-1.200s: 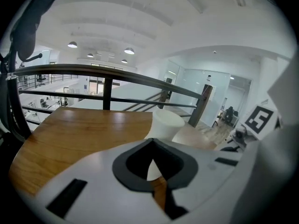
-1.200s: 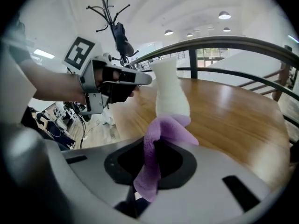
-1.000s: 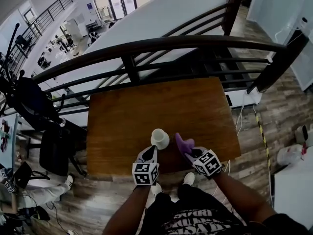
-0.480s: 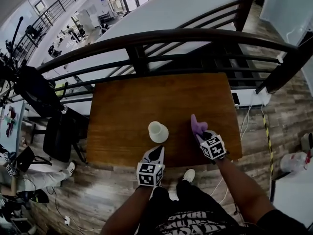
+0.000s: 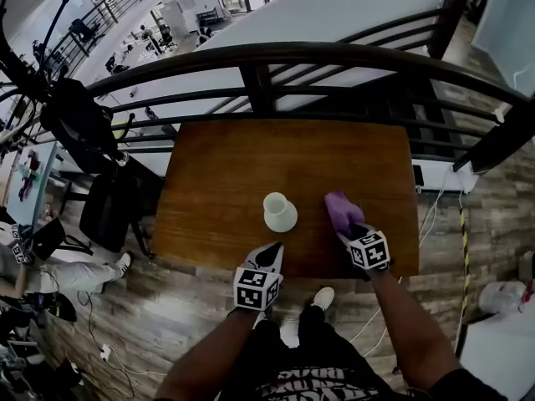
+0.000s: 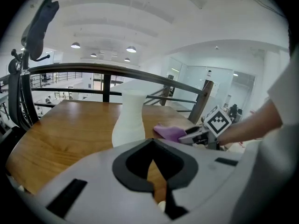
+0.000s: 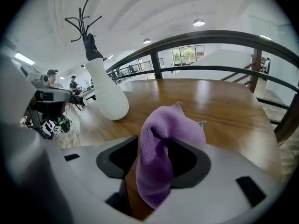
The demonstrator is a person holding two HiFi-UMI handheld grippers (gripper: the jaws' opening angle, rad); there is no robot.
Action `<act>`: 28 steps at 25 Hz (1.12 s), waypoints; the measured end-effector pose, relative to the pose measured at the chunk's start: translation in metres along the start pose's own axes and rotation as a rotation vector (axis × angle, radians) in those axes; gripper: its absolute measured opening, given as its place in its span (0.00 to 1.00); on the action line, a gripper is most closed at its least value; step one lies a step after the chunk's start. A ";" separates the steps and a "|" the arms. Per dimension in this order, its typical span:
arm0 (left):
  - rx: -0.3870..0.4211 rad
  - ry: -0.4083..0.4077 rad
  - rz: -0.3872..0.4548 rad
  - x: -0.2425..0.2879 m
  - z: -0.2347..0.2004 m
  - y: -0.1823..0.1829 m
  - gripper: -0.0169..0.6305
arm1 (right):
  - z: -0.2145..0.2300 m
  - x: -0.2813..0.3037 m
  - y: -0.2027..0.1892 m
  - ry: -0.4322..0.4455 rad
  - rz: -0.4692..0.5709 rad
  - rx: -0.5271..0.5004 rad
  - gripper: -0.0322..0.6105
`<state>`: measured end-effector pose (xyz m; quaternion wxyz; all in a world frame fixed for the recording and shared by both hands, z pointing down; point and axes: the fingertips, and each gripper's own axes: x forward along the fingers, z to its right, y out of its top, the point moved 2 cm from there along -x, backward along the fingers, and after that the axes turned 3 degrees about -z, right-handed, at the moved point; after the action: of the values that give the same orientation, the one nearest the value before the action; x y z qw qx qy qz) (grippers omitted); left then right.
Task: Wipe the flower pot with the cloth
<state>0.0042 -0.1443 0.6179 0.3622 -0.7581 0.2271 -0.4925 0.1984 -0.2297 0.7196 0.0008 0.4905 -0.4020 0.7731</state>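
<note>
A white flower pot (image 5: 279, 211) stands upright on the wooden table (image 5: 251, 157), near its front edge. It also shows in the left gripper view (image 6: 131, 118) and the right gripper view (image 7: 106, 94). The purple cloth (image 5: 340, 209) lies bunched on the table to the pot's right. My right gripper (image 5: 351, 226) is at its near end and its jaws have just been opening. The cloth (image 7: 168, 139) still hangs loosely between them, with a gap beside it. My left gripper (image 5: 272, 255) sits shut and empty at the table's front edge, just short of the pot.
A black metal railing (image 5: 334, 65) runs along the table's far side. A dark chair (image 5: 104, 215) stands to the left of the table, beside a coat rack (image 5: 50, 82). Cables (image 5: 435, 215) trail on the wood floor at right.
The right gripper carried the cloth away from the pot to the right and down onto the table, and its jaws parted. The left gripper drew back from the pot toward the table's front edge.
</note>
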 end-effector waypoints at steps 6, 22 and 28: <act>-0.018 -0.039 0.016 -0.025 -0.002 -0.011 0.03 | -0.018 -0.043 0.007 -0.054 0.155 0.017 0.51; 0.017 -0.103 0.325 -0.202 -0.024 -0.018 0.03 | -0.260 -0.202 0.003 -0.281 0.581 0.017 0.05; -0.004 -0.141 0.317 -0.235 -0.016 -0.050 0.03 | -0.308 -0.213 -0.016 -0.310 0.562 0.002 0.05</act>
<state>-0.1078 0.0465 0.5239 0.4489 -0.7461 0.3188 -0.3745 0.0819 0.0563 0.5077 -0.2744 0.4723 -0.5162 0.6597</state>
